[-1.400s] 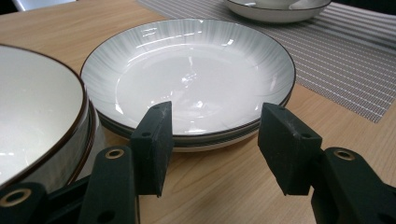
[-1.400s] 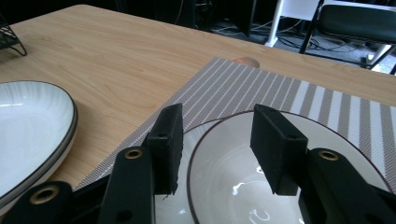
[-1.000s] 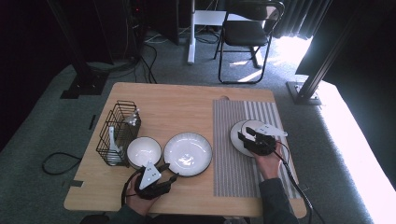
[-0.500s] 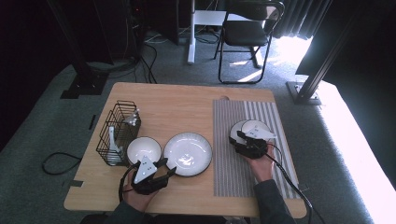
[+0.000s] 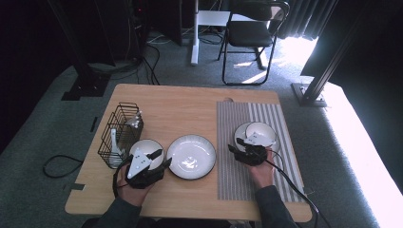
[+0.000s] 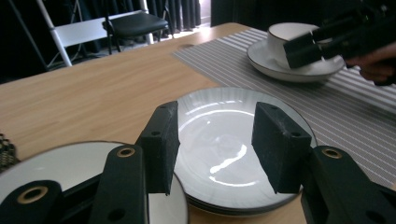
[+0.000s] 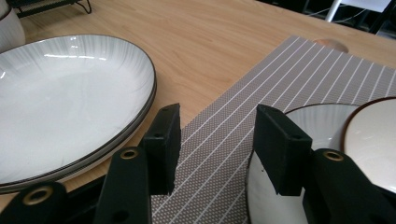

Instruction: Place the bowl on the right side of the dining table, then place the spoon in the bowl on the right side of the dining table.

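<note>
Table setting in progress, by the look of it. Big grey-rimmed plate [image 5: 191,156] sits mid-table near the front edge, just left of the striped placemat [image 5: 252,142], not on it. Small bowl [image 5: 146,148] to its left, touching or just beside it; can't tell which.

Left gripper [image 5: 153,164] hovers over the bowl's near rim, jaws spread, nothing between them; its own view looks across the bowl toward the plate [image 6: 233,144]. Right gripper [image 5: 244,151] is at the near-left rim of the saucer [image 5: 242,133] on the placemat, a cup [image 5: 262,134] standing on the saucer. Jaws spread, nothing pinched; one pad [image 7: 280,149] hangs over the saucer's rim [image 7: 261,186], the other over bare mat.

My read: between grabs. Cup and saucer look placed; plate or bowl likely goes next. Next move calls for a jaw over the rim and one under, since both pieces lie flat on wood. Risk: glazed rim slipping, or the plate nudging the bowl.

Table is light wood. Black wire basket [image 5: 119,133] with cutlery at the left edge. Beyond: grey carpet, a folding chair [image 5: 252,33], cables, dark curtains, strong sunlight at right.
</note>
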